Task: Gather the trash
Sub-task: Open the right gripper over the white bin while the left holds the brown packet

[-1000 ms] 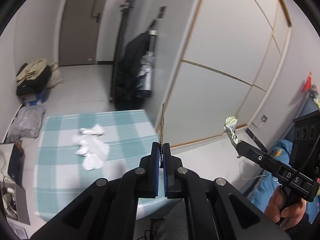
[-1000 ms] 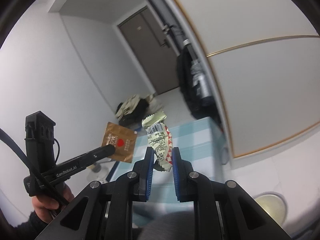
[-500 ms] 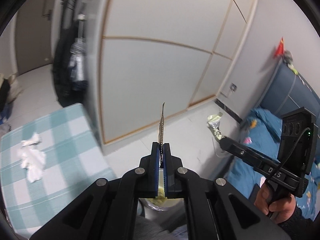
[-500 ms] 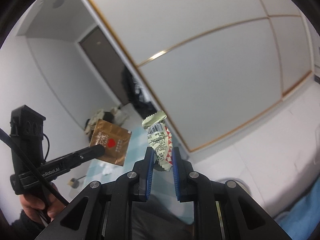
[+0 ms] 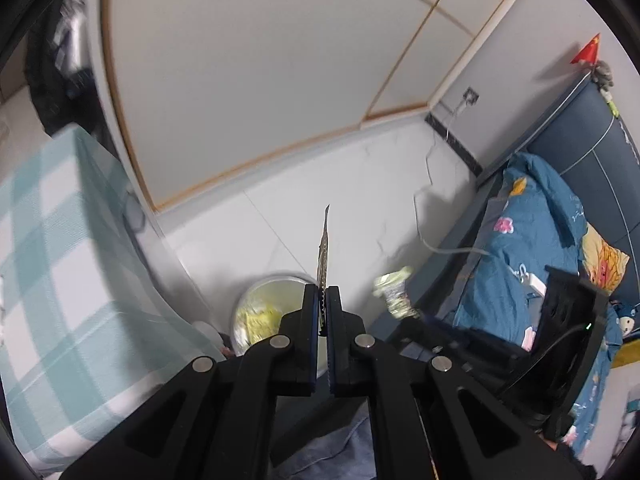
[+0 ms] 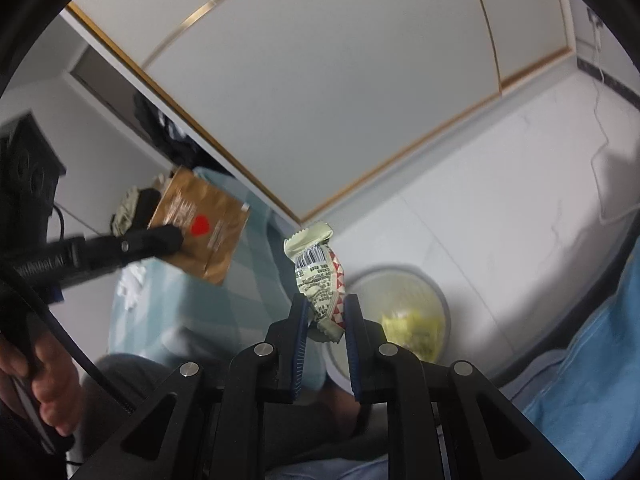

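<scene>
The left gripper [image 5: 323,300] is pinched tight on a flat brown foil sachet [image 6: 202,224] with a red heart. The right gripper [image 6: 325,312] clamps a crinkled, twisted candy wrapper [image 6: 320,276], pale green with red triangles. Both hang above a round grey bin [image 6: 432,284] on the white floor, yellow scraps inside, beside a checked cloth [image 5: 48,240].

Home bedroom, bed with blue floral duvet [image 5: 532,248], white sliding wardrobe [image 5: 248,80]
</scene>
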### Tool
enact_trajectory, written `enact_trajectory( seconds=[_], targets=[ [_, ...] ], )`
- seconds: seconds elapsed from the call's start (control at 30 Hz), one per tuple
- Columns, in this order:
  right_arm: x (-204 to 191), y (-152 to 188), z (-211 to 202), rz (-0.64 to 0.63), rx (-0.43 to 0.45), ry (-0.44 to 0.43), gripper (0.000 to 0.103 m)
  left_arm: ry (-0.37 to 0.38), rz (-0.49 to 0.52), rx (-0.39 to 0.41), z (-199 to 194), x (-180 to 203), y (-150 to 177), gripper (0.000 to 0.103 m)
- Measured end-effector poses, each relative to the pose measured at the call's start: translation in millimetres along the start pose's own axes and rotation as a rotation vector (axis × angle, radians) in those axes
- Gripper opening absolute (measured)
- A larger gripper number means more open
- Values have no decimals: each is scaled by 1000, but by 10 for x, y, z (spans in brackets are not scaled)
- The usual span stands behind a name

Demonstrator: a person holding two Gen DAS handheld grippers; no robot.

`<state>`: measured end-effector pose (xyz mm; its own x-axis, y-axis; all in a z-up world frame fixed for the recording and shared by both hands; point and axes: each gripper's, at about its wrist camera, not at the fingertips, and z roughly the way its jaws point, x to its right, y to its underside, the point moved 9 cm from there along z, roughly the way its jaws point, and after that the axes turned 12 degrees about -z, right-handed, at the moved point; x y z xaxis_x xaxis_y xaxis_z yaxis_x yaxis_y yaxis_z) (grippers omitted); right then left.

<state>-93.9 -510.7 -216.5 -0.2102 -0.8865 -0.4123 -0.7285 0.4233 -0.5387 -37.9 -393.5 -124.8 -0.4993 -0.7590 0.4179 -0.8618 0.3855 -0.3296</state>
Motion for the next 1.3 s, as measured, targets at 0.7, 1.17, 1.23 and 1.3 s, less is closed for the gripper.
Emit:
enact_trajectory(
  seconds=[0.7, 1.17, 1.23, 1.3],
  targets=[
    [397, 427, 796, 135, -233, 38, 28, 32, -126, -111, 579, -159, -4, 0],
    [500, 379, 396, 187, -118, 88, 60, 5, -118, -189, 765, -220, 121, 0],
    [506, 381, 336, 192, -104, 93, 61, 2, -118, -199, 773, -225, 140, 0],
    [506, 385, 295, 196, -96, 94, 62, -9, -112, -210, 791, -223, 168, 0]
  ],
)
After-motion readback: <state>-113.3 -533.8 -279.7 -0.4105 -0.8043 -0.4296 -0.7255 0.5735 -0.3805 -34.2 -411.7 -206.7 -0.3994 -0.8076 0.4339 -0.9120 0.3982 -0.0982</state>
